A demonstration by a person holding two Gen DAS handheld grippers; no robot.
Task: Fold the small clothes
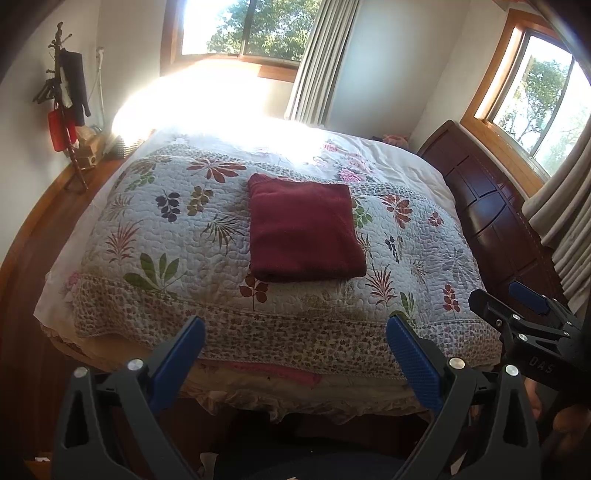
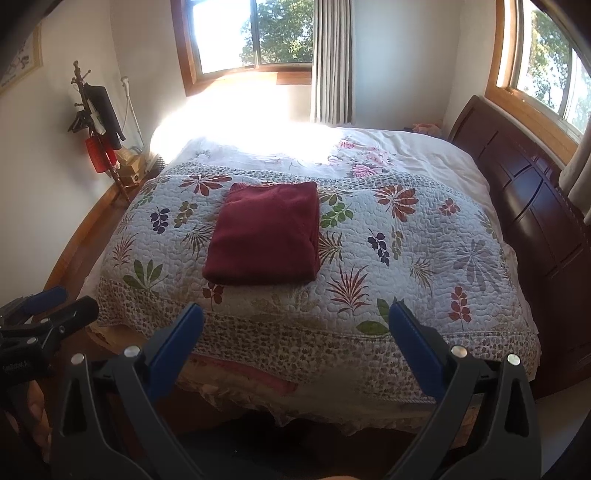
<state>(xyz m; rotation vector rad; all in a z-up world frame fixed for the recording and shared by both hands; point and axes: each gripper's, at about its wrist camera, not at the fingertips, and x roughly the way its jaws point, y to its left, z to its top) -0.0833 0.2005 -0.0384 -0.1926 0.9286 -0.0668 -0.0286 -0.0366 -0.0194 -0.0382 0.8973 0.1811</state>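
The left gripper [image 1: 295, 326] has its blue-padded fingers [image 1: 410, 350] spread wide, with nothing between them and nothing touching them; they hang off the near edge of the bed [image 1: 391, 147]. The right gripper [image 2: 295, 314] is the same: fingers [image 2: 413, 343] far apart, empty, held short of the bed's edge. Each gripper also shows at the margin of the other's view, the right one at the lower right of the left wrist view, the left one at the lower left of the right wrist view, both partly cut off by the frame.

Ahead of both, well apart from the fingers, a dark red garment [image 1: 301, 229] lies folded into a neat rectangle on the floral quilt [image 1: 155, 229], roughly in the middle of the quilt. What kind of garment it is cannot be told from the fold.

The far part of the bed is washed out by sunlight from the window [image 2: 255, 33]. A dark wooden headboard [image 2: 532, 206] stands along the right side, and a coat stand [image 1: 66, 99] with hanging items is in the left corner.
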